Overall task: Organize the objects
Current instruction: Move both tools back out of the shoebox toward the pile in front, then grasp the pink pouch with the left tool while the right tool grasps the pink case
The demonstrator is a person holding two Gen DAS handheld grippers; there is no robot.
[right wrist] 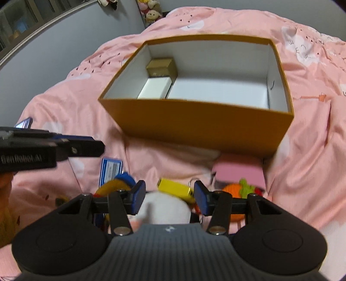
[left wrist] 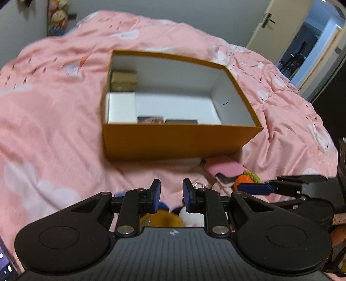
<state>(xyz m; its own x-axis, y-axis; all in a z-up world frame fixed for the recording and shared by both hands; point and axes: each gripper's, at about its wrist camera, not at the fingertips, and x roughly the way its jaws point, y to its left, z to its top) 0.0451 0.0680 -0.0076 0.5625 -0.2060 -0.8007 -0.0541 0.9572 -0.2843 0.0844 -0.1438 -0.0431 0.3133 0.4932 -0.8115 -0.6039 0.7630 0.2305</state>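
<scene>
An open orange box (left wrist: 177,140) (right wrist: 194,125) stands on the pink bedspread. Inside it are a gold-brown small box (left wrist: 123,81) (right wrist: 161,67), a white box (left wrist: 122,107) (right wrist: 154,87), a photo card (left wrist: 150,119) and a dark card (left wrist: 181,121). In front of it lie a pink flat object (right wrist: 237,170), a knitted orange carrot (right wrist: 234,189), a yellow padlock (right wrist: 175,188), a white plush (right wrist: 166,207) and a blue card (right wrist: 111,170). My left gripper (left wrist: 172,188) is open and holds nothing. My right gripper (right wrist: 169,190) is open above the white plush, its pads clear of it.
The pink bedspread (left wrist: 54,121) spreads around the box on all sides. A door (left wrist: 266,26) stands ajar at the back right. Plush dolls (right wrist: 151,10) hang on the grey wall behind the bed. A phone screen (left wrist: 4,263) shows at the lower left corner.
</scene>
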